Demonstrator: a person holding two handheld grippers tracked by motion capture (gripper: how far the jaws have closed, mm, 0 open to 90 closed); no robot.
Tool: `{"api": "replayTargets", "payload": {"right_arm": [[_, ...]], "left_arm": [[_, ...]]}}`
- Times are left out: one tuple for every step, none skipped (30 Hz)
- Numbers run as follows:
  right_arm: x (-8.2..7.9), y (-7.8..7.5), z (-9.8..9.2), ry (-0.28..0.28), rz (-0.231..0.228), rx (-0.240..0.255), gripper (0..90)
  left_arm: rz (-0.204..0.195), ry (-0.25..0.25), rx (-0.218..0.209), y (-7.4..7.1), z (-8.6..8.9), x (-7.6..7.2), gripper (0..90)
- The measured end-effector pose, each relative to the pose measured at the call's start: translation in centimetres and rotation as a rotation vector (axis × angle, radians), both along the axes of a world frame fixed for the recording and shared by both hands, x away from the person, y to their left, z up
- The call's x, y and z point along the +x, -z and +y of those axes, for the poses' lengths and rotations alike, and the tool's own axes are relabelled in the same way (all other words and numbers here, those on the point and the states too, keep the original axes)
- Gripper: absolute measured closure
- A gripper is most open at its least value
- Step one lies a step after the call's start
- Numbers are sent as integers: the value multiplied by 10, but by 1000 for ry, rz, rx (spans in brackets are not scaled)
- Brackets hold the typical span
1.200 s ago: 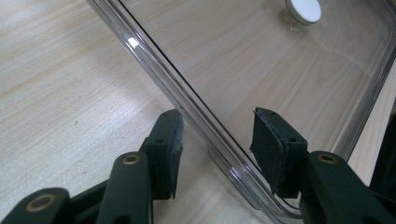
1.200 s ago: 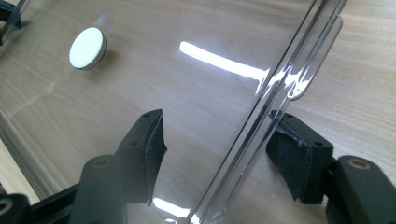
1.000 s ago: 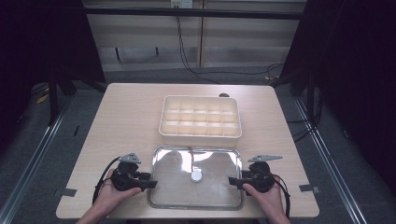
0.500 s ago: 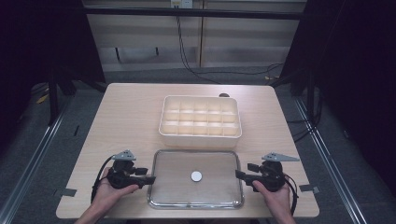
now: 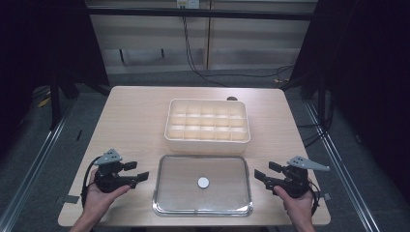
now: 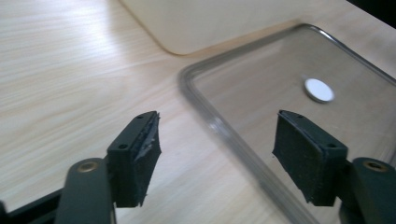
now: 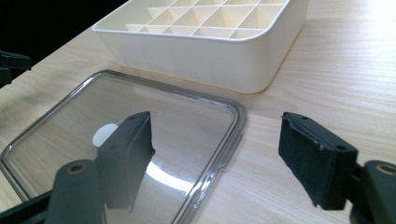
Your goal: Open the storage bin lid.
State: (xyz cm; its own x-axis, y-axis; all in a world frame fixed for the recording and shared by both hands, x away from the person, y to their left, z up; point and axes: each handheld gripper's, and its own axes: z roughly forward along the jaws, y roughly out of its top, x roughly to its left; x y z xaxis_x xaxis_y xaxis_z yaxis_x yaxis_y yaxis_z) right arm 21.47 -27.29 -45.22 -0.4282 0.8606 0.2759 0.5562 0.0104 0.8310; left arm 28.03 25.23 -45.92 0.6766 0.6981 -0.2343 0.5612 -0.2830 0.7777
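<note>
1. table (image 5: 135,121) – light wood top. the work in hand looks like taking the clear lid off the divided box and setting it down; judging by how things lie, that step reads as done, since the lid rests flat on the wood and no jaw touches it.
2. compartment box (image 5: 208,124) – cream, uncovered, cells look empty, at the middle of the table, nearer the far edge. what is left, if anything, i'd guess is work with the open cells; nothing to put in them is in sight.
3. clear lid (image 5: 203,191) – flat, glassy, rounded corners, against the near edge, just in front of the box and apart from it. a small white disc (image 5: 203,182) sits at its centre.
4. left gripper (image 5: 138,176) – just off the lid's left edge, near the near-left corner. jaws have just been opening and stand apart – nothing between the pads but table and lid rim seen beyond, in the left gripper view (image 6: 215,154).
5. right gripper (image 5: 261,176) – just off the lid's right edge, mirror of the left. jaws have just been opening too, released, no grip; the lid's corner lies below and beyond them in the right gripper view (image 7: 219,158).
</note>
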Motion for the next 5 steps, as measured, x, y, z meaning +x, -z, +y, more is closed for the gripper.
{"api": "replayTargets", "payload": {"right_arm": [[0, 0, -2, 4, -4, 2, 249], [0, -1, -4, 11, -10, 4, 247], [-1, -3, -6, 17, -19, 12, 244], [-2, -4, -8, 21, -23, 16, 238], [-2, -5, -11, 32, -30, 20, 231]], "left_arm": [[-3, -16, -6, 0, 4, 1, 292], [-3, -31, -13, 1, 7, 3, 286], [-1, -42, -16, 1, 9, 3, 286], [1, -42, -18, 1, 11, 5, 283], [-2, -46, -20, 1, 13, 6, 280]]}}
